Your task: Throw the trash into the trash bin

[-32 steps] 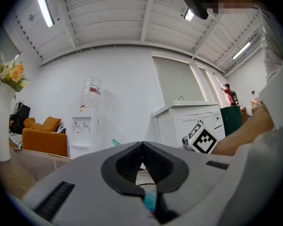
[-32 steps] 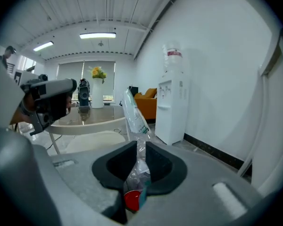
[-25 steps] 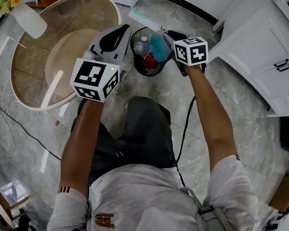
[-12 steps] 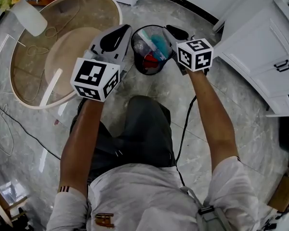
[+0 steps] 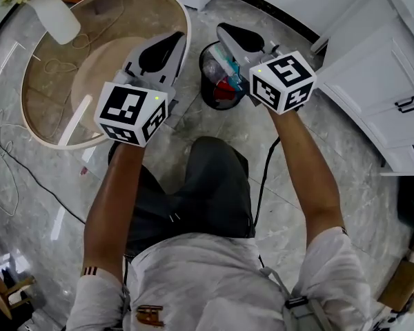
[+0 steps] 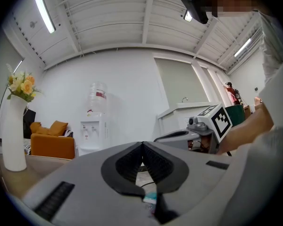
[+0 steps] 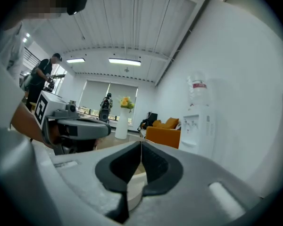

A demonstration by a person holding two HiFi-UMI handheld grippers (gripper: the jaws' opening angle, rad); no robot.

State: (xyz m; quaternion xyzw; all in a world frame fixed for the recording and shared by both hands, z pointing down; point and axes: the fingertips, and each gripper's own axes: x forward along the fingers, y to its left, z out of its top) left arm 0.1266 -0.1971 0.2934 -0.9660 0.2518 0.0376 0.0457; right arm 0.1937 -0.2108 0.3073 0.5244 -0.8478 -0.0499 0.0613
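Grey marble floor [image 5: 345,178], with a round bench [image 5: 52,140] at far left and white cabinets [image 5: 379,61] at right. On the floor just right of the bench, a black trash bin [image 5: 210,96], partly hidden under the right tool [image 5: 225,30]. Inside the bin, blue and red trash [image 5: 225,83]. Right tool: jaws pressed together, gripping nothing. Left tool [image 5: 168,41]: likewise closed and empty, seen against the bench's right edge, left of the bin.
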